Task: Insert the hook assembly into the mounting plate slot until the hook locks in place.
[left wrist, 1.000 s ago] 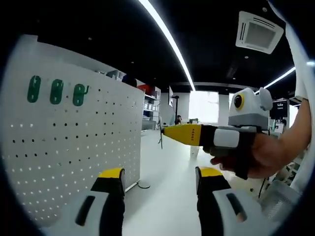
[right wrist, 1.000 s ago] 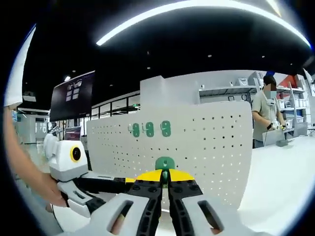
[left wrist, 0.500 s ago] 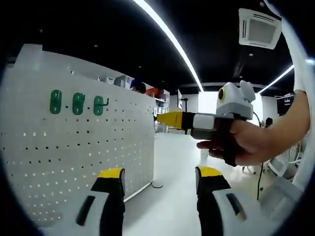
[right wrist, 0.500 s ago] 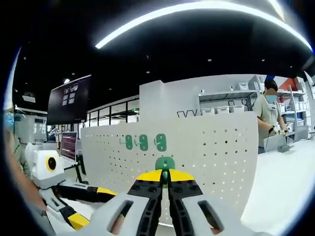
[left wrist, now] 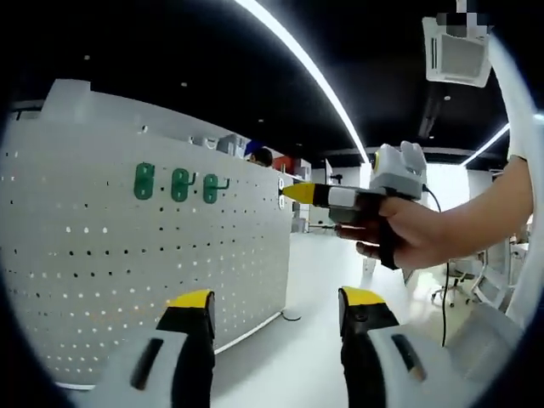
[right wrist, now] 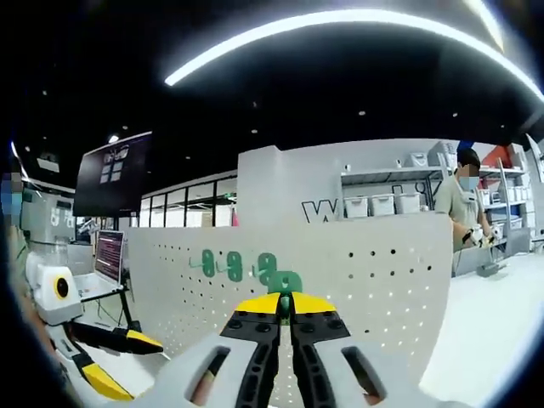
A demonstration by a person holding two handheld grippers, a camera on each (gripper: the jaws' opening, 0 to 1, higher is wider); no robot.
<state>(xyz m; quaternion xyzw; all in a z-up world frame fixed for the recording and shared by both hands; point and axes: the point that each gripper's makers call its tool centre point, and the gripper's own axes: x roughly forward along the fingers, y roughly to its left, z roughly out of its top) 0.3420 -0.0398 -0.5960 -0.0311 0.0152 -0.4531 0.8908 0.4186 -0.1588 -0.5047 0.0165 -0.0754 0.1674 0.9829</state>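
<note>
The right hand-held gripper, closed on the green plastic hook, now sits closer to the white perforated mounting plate, its held hook just beside the three green hooks already mounted. In the left gripper view its yellow tip reaches the plate's edge.

— Ahead of the right gripper?
— Pegboard, upright, three mounted hooks in a row on its face; held hook at the tips, just right of that row, possibly touching the board.
— And left?
— Left gripper low left. Person behind the pegboard, far right.
</note>
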